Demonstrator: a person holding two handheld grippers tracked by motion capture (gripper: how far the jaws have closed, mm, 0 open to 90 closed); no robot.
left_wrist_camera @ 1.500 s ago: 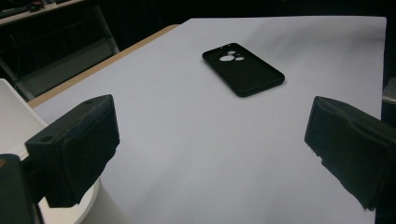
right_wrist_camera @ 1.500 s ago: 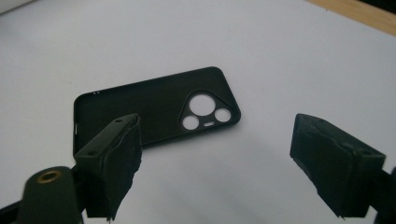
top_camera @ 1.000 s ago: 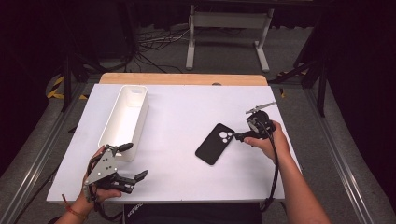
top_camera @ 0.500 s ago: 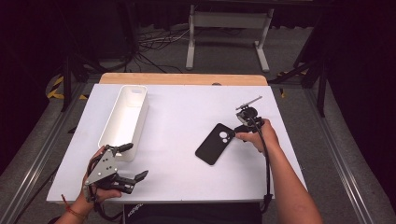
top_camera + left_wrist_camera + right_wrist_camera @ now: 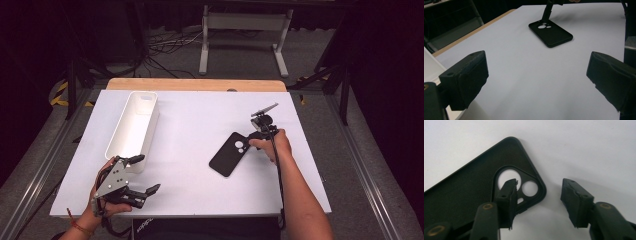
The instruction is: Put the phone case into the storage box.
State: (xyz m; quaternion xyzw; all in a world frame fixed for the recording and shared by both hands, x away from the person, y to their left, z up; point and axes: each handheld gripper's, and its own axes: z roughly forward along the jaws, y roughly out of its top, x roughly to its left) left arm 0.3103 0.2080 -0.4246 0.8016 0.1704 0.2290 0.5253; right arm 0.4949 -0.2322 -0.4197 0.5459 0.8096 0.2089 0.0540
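Note:
A black phone case point(image 5: 231, 154) lies flat on the white table point(image 5: 190, 125), inside face up, with its camera cutouts toward the right. My right gripper point(image 5: 539, 200) is open and straddles the case's camera corner point(image 5: 534, 187): one jaw stands over the large cutout, the other over bare table. In the high view the right gripper point(image 5: 254, 136) sits at the case's right end. My left gripper point(image 5: 142, 174) rests open near the front left edge, with nothing between its jaws. The left gripper view shows the phone case point(image 5: 550, 33) far ahead.
A long white bin point(image 5: 134, 125) stands at the left of the table, just beyond my left gripper. A wooden strip point(image 5: 195, 84) runs along the table's far edge. A metal stand point(image 5: 245, 30) and cables lie on the floor behind.
My right gripper has moved left and down onto the camera end of the phone case. The left gripper has stayed in place.

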